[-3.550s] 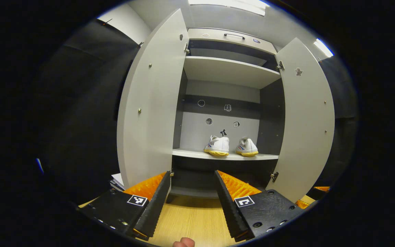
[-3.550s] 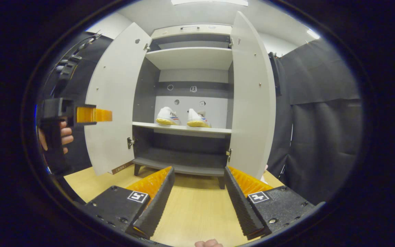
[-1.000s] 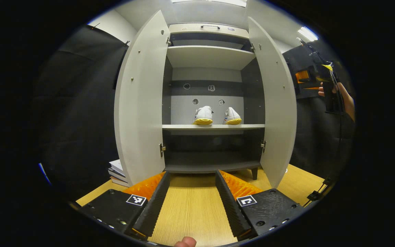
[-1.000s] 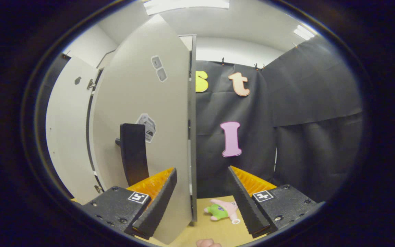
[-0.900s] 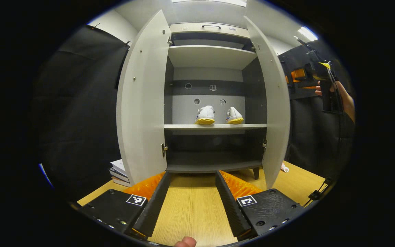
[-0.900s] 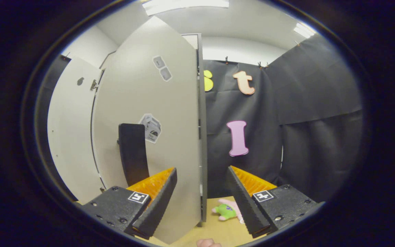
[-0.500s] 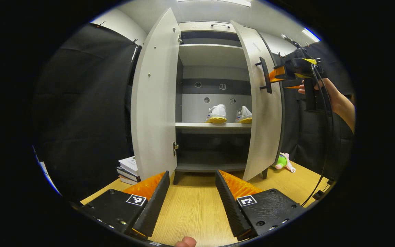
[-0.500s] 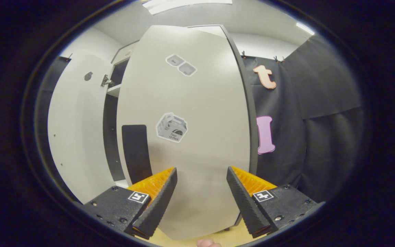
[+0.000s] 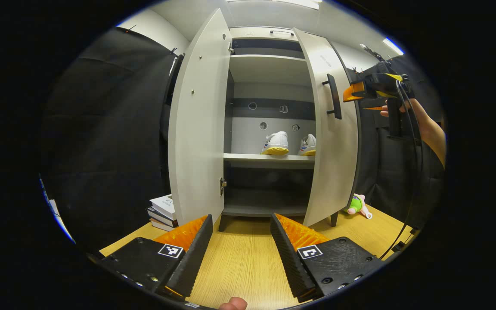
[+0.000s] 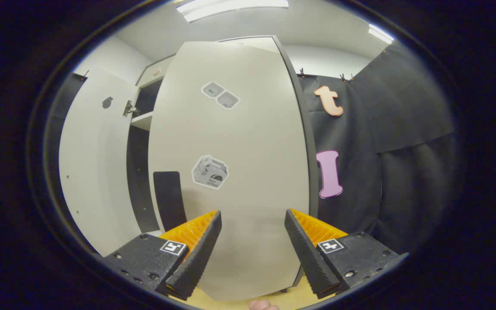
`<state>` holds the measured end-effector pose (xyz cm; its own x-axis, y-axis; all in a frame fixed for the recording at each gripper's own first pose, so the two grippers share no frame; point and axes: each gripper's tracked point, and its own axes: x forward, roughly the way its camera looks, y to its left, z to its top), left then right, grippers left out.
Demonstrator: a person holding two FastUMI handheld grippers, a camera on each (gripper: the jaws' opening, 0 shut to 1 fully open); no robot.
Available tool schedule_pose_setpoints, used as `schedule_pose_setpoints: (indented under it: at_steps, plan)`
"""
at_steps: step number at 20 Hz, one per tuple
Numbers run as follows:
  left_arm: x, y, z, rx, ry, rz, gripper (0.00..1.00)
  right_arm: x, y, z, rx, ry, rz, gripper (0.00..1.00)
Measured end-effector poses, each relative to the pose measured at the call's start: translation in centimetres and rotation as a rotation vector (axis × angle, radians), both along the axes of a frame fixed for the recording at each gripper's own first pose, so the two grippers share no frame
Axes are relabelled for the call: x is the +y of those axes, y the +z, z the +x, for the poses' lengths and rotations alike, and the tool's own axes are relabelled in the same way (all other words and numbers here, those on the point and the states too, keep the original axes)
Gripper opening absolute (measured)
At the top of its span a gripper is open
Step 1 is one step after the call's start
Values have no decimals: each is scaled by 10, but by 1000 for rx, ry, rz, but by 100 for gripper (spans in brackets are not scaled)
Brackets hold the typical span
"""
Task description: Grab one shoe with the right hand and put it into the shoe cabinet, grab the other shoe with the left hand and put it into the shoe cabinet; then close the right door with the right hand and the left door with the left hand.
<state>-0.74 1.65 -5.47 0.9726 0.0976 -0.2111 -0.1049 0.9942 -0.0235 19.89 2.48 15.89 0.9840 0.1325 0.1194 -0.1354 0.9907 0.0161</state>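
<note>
Two shoes (image 9: 276,144) side by side on cabinet (image 9: 269,64) middle shelf; right door (image 10: 230,172) half-closed, left door (image 9: 198,125) wide open; right gripper (image 10: 251,232) fingers apart, facing door front; left gripper (image 9: 240,241) fingers apart over table (image 9: 239,267).

Books (image 9: 162,211) stacked left, plush toy (image 9: 357,204) right, on tabletop (image 9: 239,262).

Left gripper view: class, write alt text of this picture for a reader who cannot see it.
A shoe cabinet holds two white shoes on its middle shelf; its left door stands wide open, and its right door is partly swung in. A hand holds the right gripper by that door; the left gripper is open over a wooden table.
</note>
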Motion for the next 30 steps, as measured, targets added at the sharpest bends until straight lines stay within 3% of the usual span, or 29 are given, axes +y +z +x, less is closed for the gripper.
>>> schedule_pose_setpoints:
  at_steps: [7, 11, 12, 14, 15, 16, 17, 19, 24, 25, 26, 30]
  plan:
    - [-13, 4, 0, -11, -34, 0, 81, -9, -7, -63, -35, -5, -24, 96]
    - [-20, 6, 0, -15, -50, -5, 81, -7, -42, -100, -45, -22, -75, 97]
    - [-21, 6, 0, -15, -54, -6, 81, -4, -53, -108, -40, -22, -84, 93]
    - [-26, 7, 0, -15, -61, -8, 81, 1, -71, -124, -34, -19, -94, 98]
    - [-28, 8, 1, -15, -66, -16, 81, 5, -80, -132, -28, -17, -102, 94]
    - [-32, 10, 1, -19, -70, -25, 81, 8, -88, -140, -30, -16, -115, 98]
    - [-35, 12, 2, -24, -75, -30, 81, 10, -95, -148, -35, -26, -126, 94]
    - [-39, 15, 3, -32, -86, -26, 81, 15, -109, -164, -43, -30, -133, 98]
    - [-49, 19, 3, -36, -113, -41, 81, 19, -146, -190, -13, -55, -140, 98]
    - [-50, 20, 1, -36, -112, -47, 81, 19, -155, -193, 1, -59, -143, 94]
    - [-49, 22, 0, -37, -107, -48, 81, 17, -167, -195, 19, -62, -141, 98]
    - [-46, 25, -1, -44, -104, -47, 81, 7, -220, -189, 89, -96, -149, 98]
